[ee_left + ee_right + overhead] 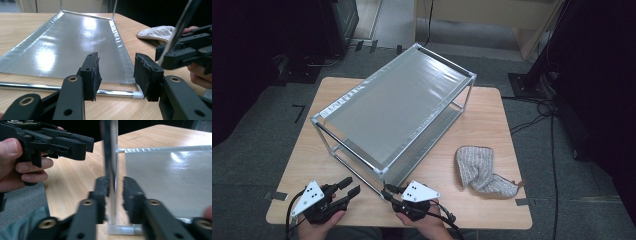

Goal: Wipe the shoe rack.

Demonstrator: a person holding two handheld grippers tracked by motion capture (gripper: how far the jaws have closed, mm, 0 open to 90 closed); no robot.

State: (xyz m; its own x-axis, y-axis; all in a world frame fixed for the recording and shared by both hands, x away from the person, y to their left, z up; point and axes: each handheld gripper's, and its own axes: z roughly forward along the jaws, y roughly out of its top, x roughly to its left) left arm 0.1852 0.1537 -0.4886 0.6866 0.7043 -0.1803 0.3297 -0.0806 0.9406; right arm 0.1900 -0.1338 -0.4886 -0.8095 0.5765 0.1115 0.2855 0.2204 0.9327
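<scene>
A two-tier rack (pixel 394 107) of chrome tubes with silver fabric shelves stands on a light wooden desk (pixel 484 125), set at an angle so that one corner points toward the person seated at the desk's near edge. All places below are given from this rack.

At the rack's nearest corner, the right tool (pixel 388 192), held in the person's right hand (pixel 424 222), reaches the upright corner post (pixel 111 170). In the right gripper view the shiny post rises between the two black jaws, which stand narrowly apart on either side of it. The picture is blurred there, and a thin gap seems to remain beside the post, so I cannot tell whether the pads press on it. The post's white plastic foot (pixel 122 229) rests on the desk just below the jaws.

To the left of that corner, and apart from the rack, the left tool (pixel 352 187) sits low over the desk in the person's left hand (pixel 314 227). Its jaws are spread with nothing between them. In the left gripper view they point at the rack's lower front tube (pixel 37 86) and the silver lower shelf (pixel 70 45) behind it.

To the right of the rack, well apart from it, a grey knitted cloth (pixel 484 172) lies crumpled on the desk.
</scene>
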